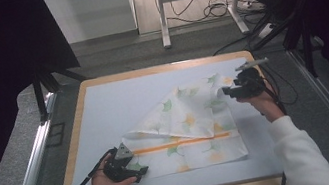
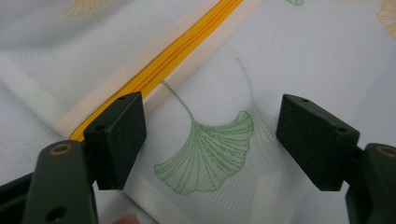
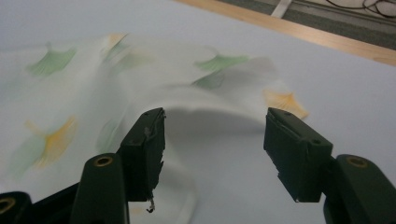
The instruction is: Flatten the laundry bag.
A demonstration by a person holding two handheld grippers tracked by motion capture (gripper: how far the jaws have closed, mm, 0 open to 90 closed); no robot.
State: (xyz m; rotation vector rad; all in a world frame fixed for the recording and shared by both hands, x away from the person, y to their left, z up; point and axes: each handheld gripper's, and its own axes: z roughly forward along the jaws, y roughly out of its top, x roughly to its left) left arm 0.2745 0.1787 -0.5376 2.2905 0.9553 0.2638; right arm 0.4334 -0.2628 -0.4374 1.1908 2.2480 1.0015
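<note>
Folding ginkgo-print zip bag (image 1: 194, 128) w/ both claws wide: right claw (image 1: 231, 92) at 2 o'clock grips nothing, so raised flap may flop back; left claw (image 1: 137, 170) isn't pinning 7 o'clock corner

White sleeves (image 1: 298, 151), black hand-held grippers (image 1: 125, 167).

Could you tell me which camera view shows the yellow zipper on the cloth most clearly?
The left gripper view: the yellow zipper runs sharp and close across the cloth, passing the left gripper and its open jaws. The high view gives it as a thin orange line, and the right gripper view offers blurred leaf prints instead.
</note>
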